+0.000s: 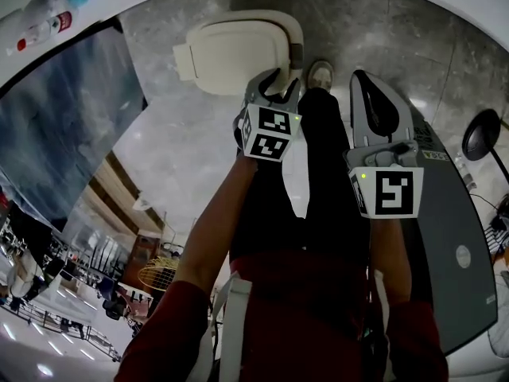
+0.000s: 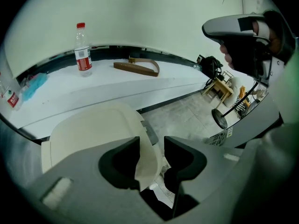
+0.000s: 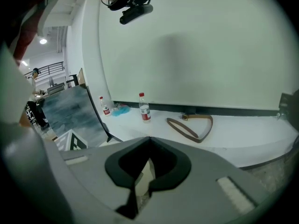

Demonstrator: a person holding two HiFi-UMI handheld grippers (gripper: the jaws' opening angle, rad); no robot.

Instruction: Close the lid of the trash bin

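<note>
Left hand-held gripper [image 2: 152,140], spread, straddles the edge of the lid [image 2: 93,129]; right hand-held gripper [image 3: 149,138] pressed together.

trash bin [image 2: 88,129] before ledge [image 2: 187,76] bearing bottle [image 2: 83,48]

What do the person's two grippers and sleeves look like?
The left gripper and right gripper have grey plastic bodies with black-lined tongs. Each carries a white cube with black square markers and a small green light. The sleeves are dark red.

The left hand-held gripper [image 2: 152,146] hides part of the lid [image 2: 93,129]; print on the bottle [image 2: 83,48] is unreadable.
</note>
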